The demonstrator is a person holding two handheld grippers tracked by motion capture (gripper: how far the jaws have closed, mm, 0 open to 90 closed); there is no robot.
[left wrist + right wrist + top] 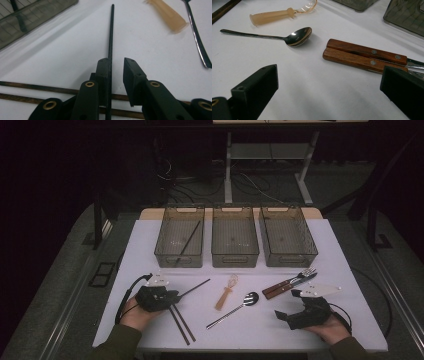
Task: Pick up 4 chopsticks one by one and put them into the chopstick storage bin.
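Black thin chopstick [110, 37], a single straight rod, lies on the white tabletop [150, 250] between the jaws of the left gripper [115, 65], running away from them toward the left clear plastic bin [180, 242]. In the left gripper view it rests against the inner face of the left jaw, while a gap separates it from the right jaw, so the jaws are not yet clenched on it. Under the gripper two brown wooden chopsticks [37, 88] lie side by side across the black one's near end. In the high view the left gripper [176, 295] sits at the near left of the table in the person's left hand [134, 312].

Another dark chopstick [190, 240] leans inside the left bin; the middle clear bin [235, 240] and the right clear bin [287, 237] stand beside it in a row.

The right gripper [280, 316] rests at the near right of the table, its jaws spread wide with nothing between them. Ahead of it lie two wooden-handled pieces of cutlery [364, 55] side by side, a polished metal spoon [298, 36] and a small whisk with a pale translucent handle [270, 17].
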